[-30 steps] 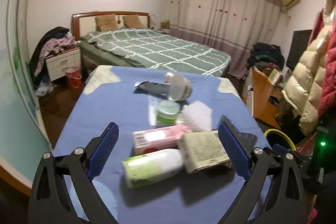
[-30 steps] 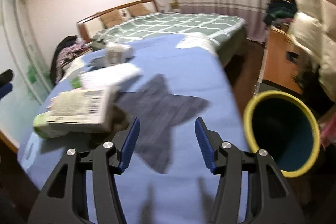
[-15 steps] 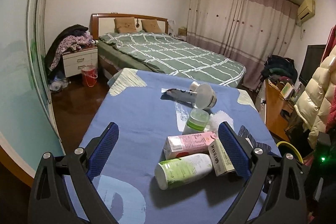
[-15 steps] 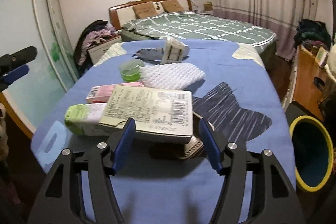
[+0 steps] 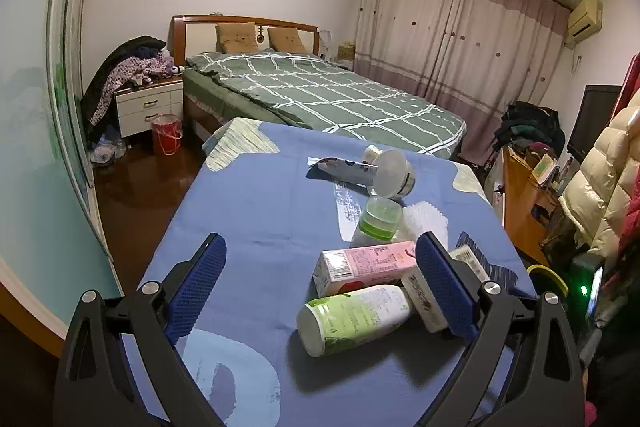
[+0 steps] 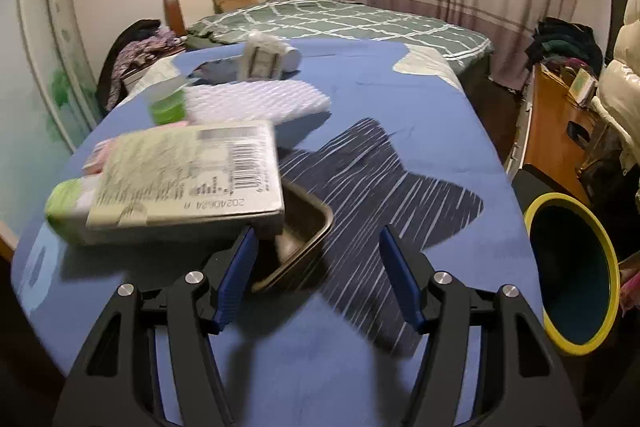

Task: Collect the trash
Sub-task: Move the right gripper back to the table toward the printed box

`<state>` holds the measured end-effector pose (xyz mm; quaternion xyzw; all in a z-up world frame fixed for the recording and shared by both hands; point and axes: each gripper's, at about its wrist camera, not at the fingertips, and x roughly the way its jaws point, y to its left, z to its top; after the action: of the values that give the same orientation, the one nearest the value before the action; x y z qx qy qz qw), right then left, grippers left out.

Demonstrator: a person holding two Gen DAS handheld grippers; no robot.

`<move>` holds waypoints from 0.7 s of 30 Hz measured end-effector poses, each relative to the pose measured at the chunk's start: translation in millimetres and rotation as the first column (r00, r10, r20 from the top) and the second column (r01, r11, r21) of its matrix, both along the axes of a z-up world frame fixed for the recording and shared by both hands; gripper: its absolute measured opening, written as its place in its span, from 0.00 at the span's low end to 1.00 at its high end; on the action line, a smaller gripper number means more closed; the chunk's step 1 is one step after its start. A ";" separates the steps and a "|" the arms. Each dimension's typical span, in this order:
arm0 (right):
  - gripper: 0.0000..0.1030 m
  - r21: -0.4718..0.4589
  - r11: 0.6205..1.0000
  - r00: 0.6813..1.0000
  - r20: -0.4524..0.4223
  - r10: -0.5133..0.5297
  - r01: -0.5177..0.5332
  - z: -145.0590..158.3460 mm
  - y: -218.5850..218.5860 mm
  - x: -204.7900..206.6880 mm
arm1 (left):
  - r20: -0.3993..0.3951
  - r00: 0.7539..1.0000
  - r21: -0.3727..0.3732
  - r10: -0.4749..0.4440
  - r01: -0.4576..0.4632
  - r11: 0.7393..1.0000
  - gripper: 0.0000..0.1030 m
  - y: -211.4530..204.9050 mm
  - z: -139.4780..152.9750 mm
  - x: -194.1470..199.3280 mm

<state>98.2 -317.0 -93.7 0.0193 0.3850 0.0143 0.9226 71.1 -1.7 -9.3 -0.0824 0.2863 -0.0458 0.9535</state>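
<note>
Right gripper (image 6: 316, 277): blue-padded jaws apart, nothing clamped; they have just been opening wider, with the corner of a small metal tray (image 6: 298, 241) lying between them, untouched
Left gripper (image 5: 322, 289): jaws spread wide and empty, hovering over the table's near edge
Trash pile: flat pale-green cardboard box with barcode (image 6: 186, 181) propped on the metal tray; white-and-green plastic bottle on its side (image 5: 354, 319) just beside it; pink carton (image 5: 366, 263) behind; clear green-capped bottle (image 5: 378, 223), white foam net sleeve (image 6: 256, 101), toothpaste tube (image 5: 346, 171) and an overturned clear cup (image 5: 390, 179) further back
Surface: blue patterned cloth on the table (image 6: 400, 99)
Bin: dark blue bin with yellow rim (image 6: 572, 277), off the table's right edge, near the right gripper
Step (judged): approach for a pick; nothing collected in this pass yet
Next move (judged): push the right jaws forward around the cardboard box edge, clear of the tray, close, then swing right to the bin
Risk (judged): box may slide off the tray, or the tray gets pinched too
</note>
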 end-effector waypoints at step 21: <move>0.93 0.059 0.998 0.974 0.228 0.010 -0.024 41.4 72.9 -12.7 | -0.017 1.000 -0.030 -0.009 0.008 1.000 0.91 7.2 -12.8 2.0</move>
<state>85.5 -244.0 -52.3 0.0424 0.2762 0.0361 0.9595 73.1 5.5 -22.0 -0.0959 0.2938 -0.0536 0.9495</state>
